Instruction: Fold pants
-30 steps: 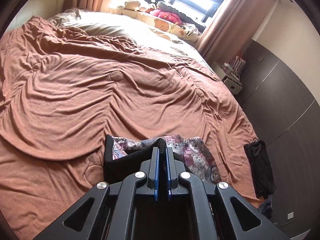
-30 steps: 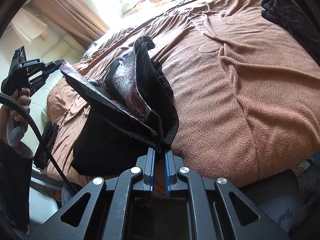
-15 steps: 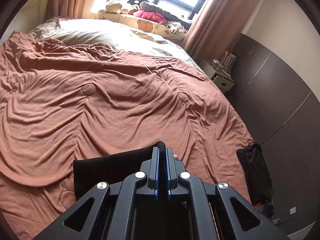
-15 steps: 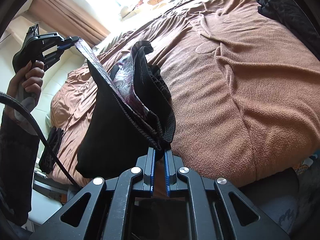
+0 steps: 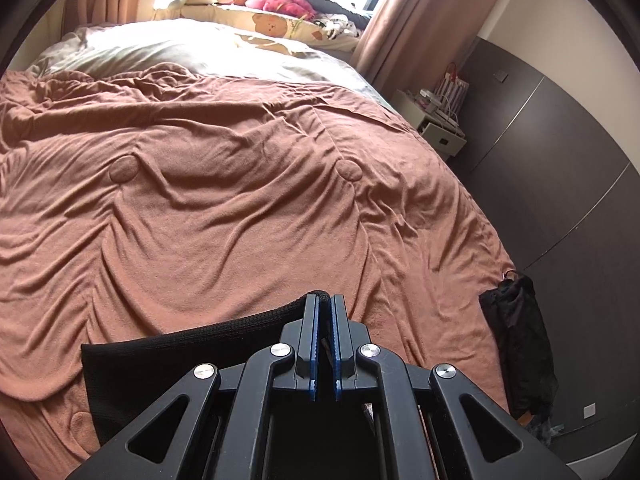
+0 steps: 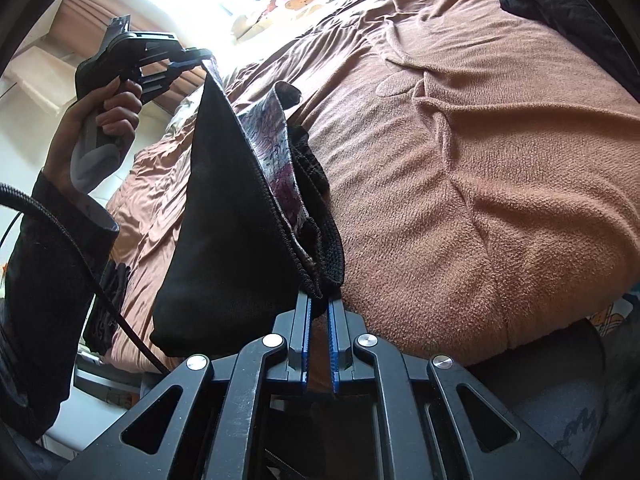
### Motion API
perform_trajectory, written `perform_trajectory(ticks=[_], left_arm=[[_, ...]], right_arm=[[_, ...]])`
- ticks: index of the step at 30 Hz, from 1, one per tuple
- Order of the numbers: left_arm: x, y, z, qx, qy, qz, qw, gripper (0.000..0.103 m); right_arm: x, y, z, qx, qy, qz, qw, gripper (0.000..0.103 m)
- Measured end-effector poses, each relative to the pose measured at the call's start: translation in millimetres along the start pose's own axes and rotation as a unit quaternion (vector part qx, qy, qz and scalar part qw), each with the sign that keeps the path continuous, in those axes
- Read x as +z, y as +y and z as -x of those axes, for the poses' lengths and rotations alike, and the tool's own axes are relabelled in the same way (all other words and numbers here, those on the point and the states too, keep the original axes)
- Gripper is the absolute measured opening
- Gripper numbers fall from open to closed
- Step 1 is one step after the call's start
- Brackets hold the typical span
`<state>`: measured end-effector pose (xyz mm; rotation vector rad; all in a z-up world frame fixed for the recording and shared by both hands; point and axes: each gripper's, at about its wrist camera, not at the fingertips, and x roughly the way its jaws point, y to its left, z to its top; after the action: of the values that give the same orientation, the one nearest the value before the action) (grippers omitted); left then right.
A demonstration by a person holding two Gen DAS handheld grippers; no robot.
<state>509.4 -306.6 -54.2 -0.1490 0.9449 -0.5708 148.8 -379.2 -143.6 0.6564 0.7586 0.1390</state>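
You hold the pants (image 6: 224, 216) off the bed (image 5: 224, 208) between both tools: the left gripper (image 5: 324, 300) pinches one waistband corner, the right gripper (image 6: 319, 300) pinches the other, each with its jaws pressed together on the black elastic. The patterned lining gapes open between them. Pull the two corners apart until the band runs taut and level, then lower the cloth flat. The brown quilt is soft and rumpled, so drag lightly. Another dark garment (image 5: 516, 340) hangs at the bed's edge; a nightstand (image 5: 438, 128) sits by the curtain (image 5: 420, 20).
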Motion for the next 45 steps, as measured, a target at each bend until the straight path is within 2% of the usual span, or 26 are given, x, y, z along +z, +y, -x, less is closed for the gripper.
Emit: perform_trajectory(ticks=[12, 17, 19, 21, 24, 33, 35, 36, 37, 39, 45], left_arm=[[-11.9, -16.5, -74.4, 0.009, 0.055, -0.023, 0.9982, 0.006], [-19.1, -19.2, -91.3, 0.046, 0.087, -0.046, 0.9941, 0.007], [-21.0, -12.9, -87.7, 0.043, 0.095, -0.039, 0.9938, 0.016], [-21.6, -5.0, -79.2, 0.045, 0.094, -0.032, 0.994, 0.038], [-19.8, 8.0, -57.5, 0.06, 0.074, -0.029, 0.9951, 0.057], [-31.8, 49.9, 8.3, 0.079, 0.048, -0.008, 0.9957, 0.059], [-38.4, 59.2, 22.0, 0.082, 0.045, -0.002, 0.9956, 0.061], [-41.9, 63.9, 28.7, 0.084, 0.043, 0.001, 0.9956, 0.064], [-45.9, 68.2, 35.6, 0.085, 0.041, 0.004, 0.9955, 0.066], [-54.6, 76.1, 49.6, 0.09, 0.035, 0.006, 0.9953, 0.071], [-83.6, 96.8, 87.0, 0.098, 0.025, 0.021, 0.9946, 0.072]], right_arm=[[-6.4, -9.0, -4.3, -0.004, 0.013, -0.01, 1.0, 0.005], [-7.7, -10.6, -3.3, 0.0, 0.016, -0.015, 1.0, 0.005], [-7.6, -11.0, -2.1, 0.002, 0.017, -0.017, 1.0, 0.005], [-6.8, -11.5, -2.2, 0.002, 0.018, -0.018, 1.0, 0.005], [-6.3, -10.8, -1.1, 0.003, 0.019, -0.019, 1.0, 0.005], [-8.1, -12.6, 13.9, -0.011, 0.016, -0.032, 0.999, 0.007], [-8.9, -11.5, 19.4, -0.015, 0.012, -0.029, 0.999, 0.021], [-9.5, -11.1, 22.8, -0.015, 0.008, -0.029, 0.999, 0.043], [-9.6, -10.6, 26.3, -0.012, 0.001, -0.029, 1.0, 0.058], [-8.9, -8.2, 33.0, -0.012, -0.011, -0.024, 1.0, 0.061], [-1.1, -0.4, 37.7, -0.011, -0.013, -0.004, 1.0, 0.061]])
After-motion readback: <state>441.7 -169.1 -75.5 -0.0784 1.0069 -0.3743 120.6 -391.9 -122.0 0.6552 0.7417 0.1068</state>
